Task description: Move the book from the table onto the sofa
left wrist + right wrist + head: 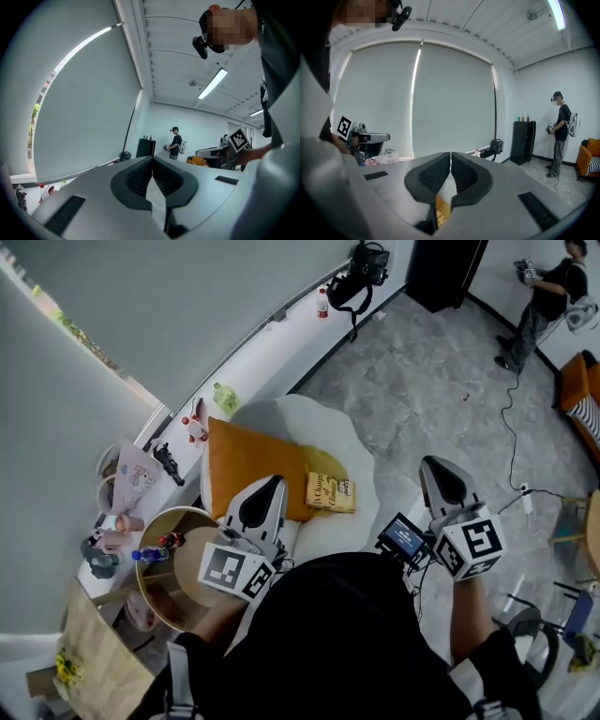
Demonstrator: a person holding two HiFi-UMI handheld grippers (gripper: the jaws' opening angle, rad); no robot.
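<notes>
— Where's the book?
— The book (330, 492) lies flat on the white sofa (349, 441), just beside the orange cushion (248, 465)
— And your tongs?
— My left tongs (274, 482) and right tongs (432, 463) are both closed, holding nothing

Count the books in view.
1. The book lies on the white sofa, by the orange cushion. Others may be hidden behind the person.

Book (330, 492) on sofa (366, 454), touching right of cushion (246, 465); table (171, 596) left, nearer.
</notes>
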